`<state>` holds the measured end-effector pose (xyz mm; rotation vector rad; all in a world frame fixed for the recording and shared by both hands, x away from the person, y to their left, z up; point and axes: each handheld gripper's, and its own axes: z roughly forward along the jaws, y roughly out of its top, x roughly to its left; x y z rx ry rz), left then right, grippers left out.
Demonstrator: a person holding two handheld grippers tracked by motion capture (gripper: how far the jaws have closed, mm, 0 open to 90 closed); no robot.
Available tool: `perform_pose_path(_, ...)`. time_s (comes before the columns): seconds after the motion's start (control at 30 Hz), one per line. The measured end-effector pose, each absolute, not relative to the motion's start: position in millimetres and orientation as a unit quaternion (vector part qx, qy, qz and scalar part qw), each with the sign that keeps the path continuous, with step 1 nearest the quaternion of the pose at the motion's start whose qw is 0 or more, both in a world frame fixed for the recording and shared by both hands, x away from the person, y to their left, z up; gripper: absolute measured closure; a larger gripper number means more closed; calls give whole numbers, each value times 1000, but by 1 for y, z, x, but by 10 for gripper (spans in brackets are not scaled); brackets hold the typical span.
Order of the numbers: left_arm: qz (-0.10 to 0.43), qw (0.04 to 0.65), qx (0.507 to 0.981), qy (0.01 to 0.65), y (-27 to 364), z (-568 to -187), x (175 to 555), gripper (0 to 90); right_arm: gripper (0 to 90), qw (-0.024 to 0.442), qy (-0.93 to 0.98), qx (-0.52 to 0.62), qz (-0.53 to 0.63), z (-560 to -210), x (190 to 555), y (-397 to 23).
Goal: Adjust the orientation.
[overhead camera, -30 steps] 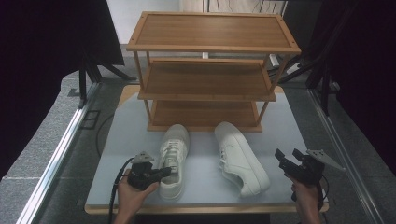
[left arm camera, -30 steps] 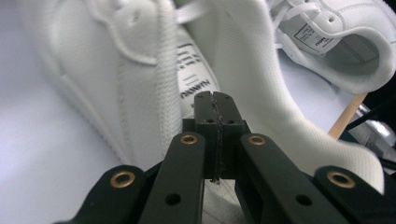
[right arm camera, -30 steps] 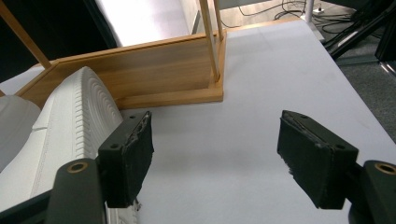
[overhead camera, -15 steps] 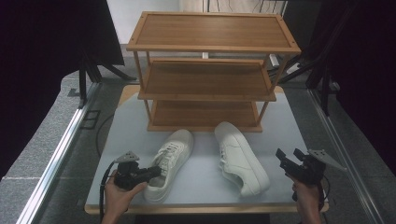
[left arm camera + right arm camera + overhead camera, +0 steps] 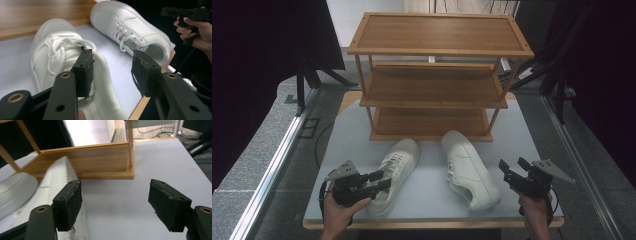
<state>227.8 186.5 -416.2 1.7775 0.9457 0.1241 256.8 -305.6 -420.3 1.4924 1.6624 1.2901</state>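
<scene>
Pale grey tabletop (image 5: 422, 200) with a wooden edge, set between dark curtains and a grey floor with a metal rail at the left.

Rack (image 5: 437, 75): wooden, three shelves, standing at the far half of the table; all shelves bare.

Left shoe (image 5: 394, 172): white lace-up sneaker, upright on its sole in front of the rack, toe pointing toward the rack's lowest shelf and angled a little to the right, heel toward the person. In the left gripper view its laces and tongue lie just beyond the jaws.

Right shoe (image 5: 469, 170): matching white sneaker, upright just beside the first, apart from it, toe near the rack's foot, heel angled toward the table's right front. A printed label shows inside its collar in the left gripper view.

Left gripper (image 5: 379, 181): held in the left hand (image 5: 339, 210) at the front left of the table, pointing right over the left shoe's heel end. Jaws have just been opening and stand spread; one pad sits close against the shoe's collar, the other is clear of it, nothing pinched.

Right gripper (image 5: 512, 167): held in the right hand (image 5: 534, 212) at the front right, just beside the right shoe's heel. Jaws spread wide, bare table between them.
</scene>
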Motion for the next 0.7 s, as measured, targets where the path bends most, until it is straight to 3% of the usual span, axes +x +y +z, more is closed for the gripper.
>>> perform_pose_path(0.2, 56, 548, 726, 412, 194, -414, 232, 489, 352, 277, 644, 516, 492, -410, 246, -287)
perform_pose_path(0.4, 39, 560, 710, 424, 198, -419, 239, 481, 520, 262, 677, 468, 504, -402, 230, -264)
perform_pose_path(0.7, 26, 560, 715, 417, 191, -419, 242, 476, 604, 230, 719, 420, 504, -401, 218, -238)
